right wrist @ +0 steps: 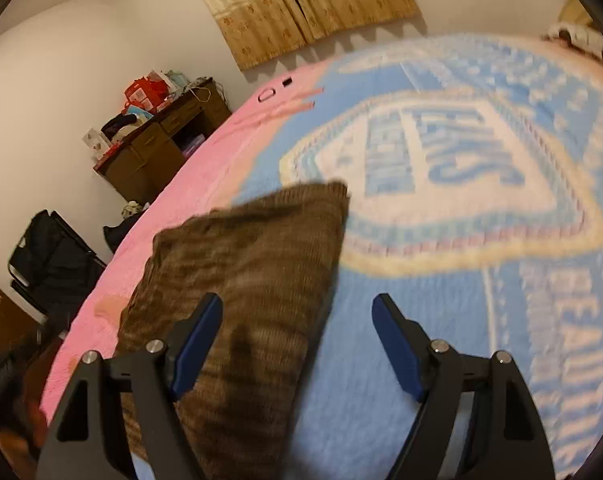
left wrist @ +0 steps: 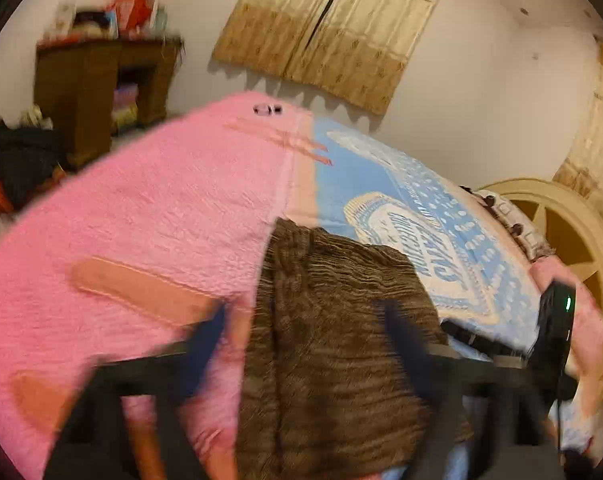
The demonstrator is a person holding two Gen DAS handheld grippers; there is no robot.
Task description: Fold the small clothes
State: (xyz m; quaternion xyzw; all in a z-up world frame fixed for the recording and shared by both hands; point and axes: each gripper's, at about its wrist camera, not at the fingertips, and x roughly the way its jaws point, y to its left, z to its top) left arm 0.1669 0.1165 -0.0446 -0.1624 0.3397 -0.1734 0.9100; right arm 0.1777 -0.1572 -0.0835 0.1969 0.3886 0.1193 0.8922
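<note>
A small brown ribbed garment [left wrist: 333,320] lies folded on the bed, across the line between the pink and blue parts of the blanket. My left gripper [left wrist: 305,320] is open and hovers over it, blurred by motion, its blue pads [left wrist: 205,340] spread to either side. In the right wrist view the same garment [right wrist: 257,264] lies to the lower left. My right gripper [right wrist: 297,316] is open and empty above the garment's right edge, with one blue pad [right wrist: 193,344] over the cloth and the other over the blue blanket. The right gripper body shows at the left wrist view's right edge [left wrist: 557,320].
The bed carries a pink and blue blanket [right wrist: 441,320] with a white printed emblem. A brown wooden cabinet [left wrist: 101,92] with clutter on top stands by the far wall. A black bag [right wrist: 49,264] sits beside the bed. A cream headboard [left wrist: 561,232] is at the right. Two small dark items [left wrist: 267,109] lie at the bed's far edge.
</note>
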